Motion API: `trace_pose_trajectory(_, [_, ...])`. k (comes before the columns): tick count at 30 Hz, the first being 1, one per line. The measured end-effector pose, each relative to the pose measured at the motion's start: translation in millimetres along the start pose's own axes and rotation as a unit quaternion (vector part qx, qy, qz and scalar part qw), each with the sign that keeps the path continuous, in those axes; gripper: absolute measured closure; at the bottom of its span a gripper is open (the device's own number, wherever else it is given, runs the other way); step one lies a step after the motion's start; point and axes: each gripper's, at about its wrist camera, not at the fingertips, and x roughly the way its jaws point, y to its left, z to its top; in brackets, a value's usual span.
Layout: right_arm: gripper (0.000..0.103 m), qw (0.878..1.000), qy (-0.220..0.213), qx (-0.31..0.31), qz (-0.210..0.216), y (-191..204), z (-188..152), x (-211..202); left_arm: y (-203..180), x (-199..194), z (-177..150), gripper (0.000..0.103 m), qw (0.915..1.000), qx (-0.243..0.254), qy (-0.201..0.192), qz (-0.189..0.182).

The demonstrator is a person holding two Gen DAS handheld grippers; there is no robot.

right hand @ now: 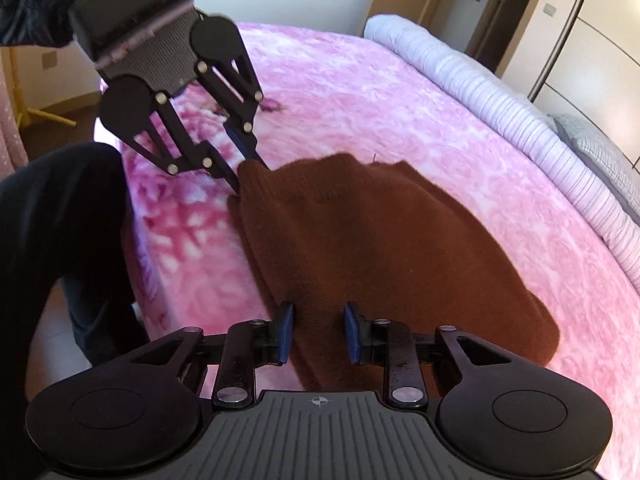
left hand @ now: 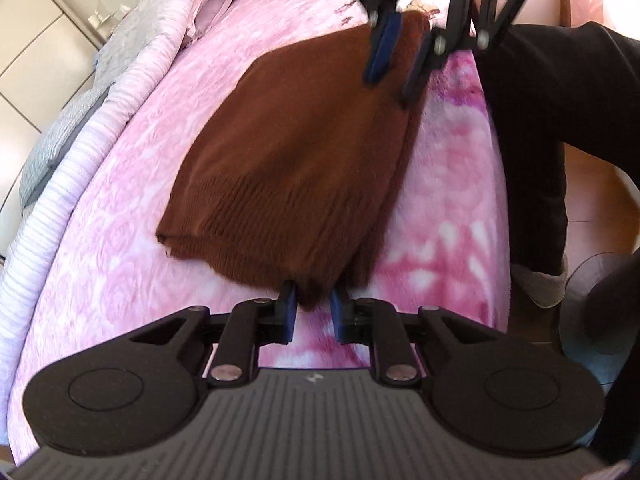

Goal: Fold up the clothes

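One brown sweater (left hand: 292, 152) lies on one pink bed (left hand: 120, 216). Two grippers, left gripper (left hand: 312, 312) and right gripper (right hand: 318, 332), are in view. One rolled quilt (right hand: 520, 120) is there.

The sweater (left hand: 304, 152) was rust brown, the bedspread (left hand: 120, 216) pink with a pale rose pattern, the quilt (right hand: 520, 120) lilac-striped.

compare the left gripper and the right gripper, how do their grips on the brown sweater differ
The left gripper pinches the ribbed-hem end of the brown sweater, fabric filling its narrow gap. The right gripper stands wider, pads apart over the opposite end, with no clear pinch. The left one sits at a corner, the right one just inside the near folded edge. Both share black linkages and blue pads, over the pink blanket.
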Motion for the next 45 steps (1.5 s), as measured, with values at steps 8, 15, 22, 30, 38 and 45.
trace_pose_trajectory(8, [0.077,0.997,-0.018,0.060,-0.043,-17.9,-25.4,-42.4,10.9,-40.8,-1.6,0.087,0.9952,-0.081,-0.050,0.020])
trace_pose_trajectory(15, [0.077,0.992,0.008,0.120,-0.041,-30.9,-51.6,-25.9,16.5,-1.1,29.3,0.087,0.9911,-0.120,-0.057,-0.001])
trace_pose_trajectory(22, [0.077,0.987,0.015,0.153,-0.040,-37.9,-67.3,-39.5,18.0,11.2,33.1,0.087,0.9917,-0.118,-0.050,-0.002])
trace_pose_trajectory(30, [0.076,0.981,-0.008,0.187,-0.051,-49.0,-72.5,-67.0,28.4,2.0,39.6,0.087,0.9907,-0.127,-0.048,0.001])
trace_pose_trajectory(38, [0.076,0.977,-0.043,0.205,-0.035,-61.8,-57.5,-58.2,55.5,9.2,44.3,0.085,0.9851,-0.167,-0.040,0.011])
trace_pose_trajectory(45, [0.076,0.985,-0.010,0.173,-0.008,-62.7,-55.6,-18.4,59.7,34.3,36.0,0.083,0.9845,-0.174,-0.019,0.002])
